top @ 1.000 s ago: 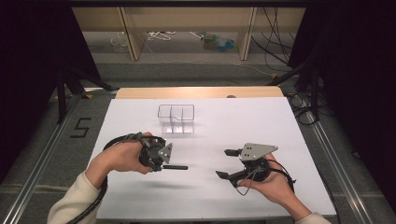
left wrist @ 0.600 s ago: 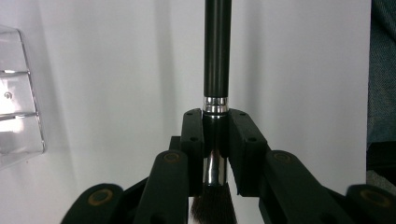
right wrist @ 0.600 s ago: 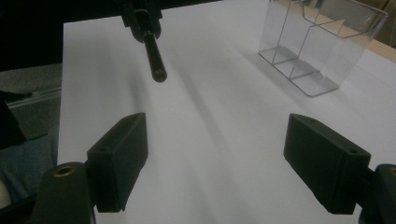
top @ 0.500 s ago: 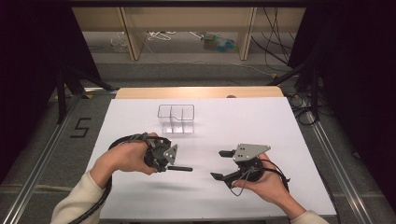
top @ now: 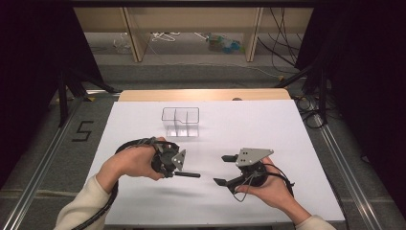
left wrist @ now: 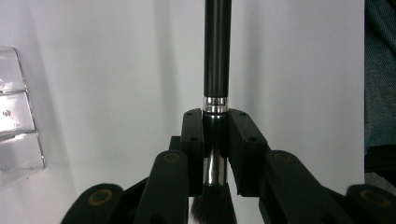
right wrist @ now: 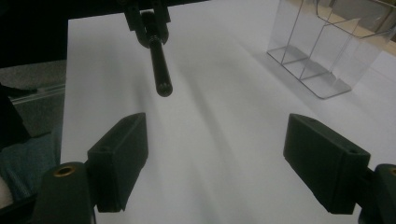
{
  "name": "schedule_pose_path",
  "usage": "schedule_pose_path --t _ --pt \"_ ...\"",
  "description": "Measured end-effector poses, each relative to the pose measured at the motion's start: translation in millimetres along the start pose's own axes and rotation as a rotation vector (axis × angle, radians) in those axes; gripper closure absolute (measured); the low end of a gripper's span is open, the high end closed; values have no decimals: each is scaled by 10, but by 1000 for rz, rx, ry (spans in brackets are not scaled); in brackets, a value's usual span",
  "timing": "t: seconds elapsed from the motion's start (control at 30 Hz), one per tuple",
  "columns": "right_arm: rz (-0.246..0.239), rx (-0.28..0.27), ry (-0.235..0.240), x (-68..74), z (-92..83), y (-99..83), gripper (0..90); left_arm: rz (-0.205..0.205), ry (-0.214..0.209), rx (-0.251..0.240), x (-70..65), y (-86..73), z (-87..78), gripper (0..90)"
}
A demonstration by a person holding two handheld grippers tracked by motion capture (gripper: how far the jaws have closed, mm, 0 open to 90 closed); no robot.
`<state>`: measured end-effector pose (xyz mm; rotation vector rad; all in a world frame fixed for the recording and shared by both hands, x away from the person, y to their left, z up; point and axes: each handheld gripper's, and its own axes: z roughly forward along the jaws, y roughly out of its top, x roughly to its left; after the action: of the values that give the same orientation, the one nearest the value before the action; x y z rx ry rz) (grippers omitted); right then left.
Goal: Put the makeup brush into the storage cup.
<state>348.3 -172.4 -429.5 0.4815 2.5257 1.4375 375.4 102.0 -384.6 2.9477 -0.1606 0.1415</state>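
Note:
My left gripper (top: pixel 172 168) is shut on a black makeup brush (top: pixel 190 175), clamping its shiny metal ferrule. In the left gripper view the brush handle (left wrist: pixel 217 56) runs straight out past the jaws of the left gripper (left wrist: pixel 215 126), and the bristles sit near the camera. The handle lies level above the white table, pointing right at my right gripper (top: pixel 221 169). That one is held a short way off, open, with nothing between its jaws. In the right gripper view the brush (right wrist: pixel 159 70) points at the open right gripper (right wrist: pixel 233 154) from the upper left.
A clear plastic organizer (top: pixel 180 121) with compartments stands on the white table (top: pixel 287 134) behind the hands; it also shows as the organizer (right wrist: pixel 322 51) and organizer (left wrist: pixel 16 112). Beyond the table's far wooden edge are floor and shelving.
Both hands have drifted slightly, bringing the brush tip and the right gripper a little closer together. The grip on the brush is unchanged.

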Motion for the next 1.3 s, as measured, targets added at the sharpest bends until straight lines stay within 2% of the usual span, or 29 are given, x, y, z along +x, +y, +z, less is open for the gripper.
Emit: schedule_pose_path --t 0.07,0.2,0.33,0.4,0.47,0.5,0.8,1.1,1.3 --pt "0 15 6 0 -7 6 226 3 -3 1 2 18 -1 766" --pt "-5 4 6 11 33 8 228 9 0 1 2 48 1 766" --pt "-7 24 23 16 48 18 231 18 -1 1 6 75 5 766" --pt "-9 10 17 23 78 17 232 20 -2 1 5 87 8 765" --pt "-9 30 32 27 83 26 233 22 -3 2 2 97 12 766" --pt "-16 15 23 33 104 26 234 22 -3 2 2 97 12 766" --pt "-22 34 50 55 172 54 238 32 -1 2 -4 133 21 765" --pt "-27 31 54 76 229 69 241 42 1 3 8 187 28 766" --pt "-37 49 66 83 269 83 243 49 2 0 12 229 39 765"
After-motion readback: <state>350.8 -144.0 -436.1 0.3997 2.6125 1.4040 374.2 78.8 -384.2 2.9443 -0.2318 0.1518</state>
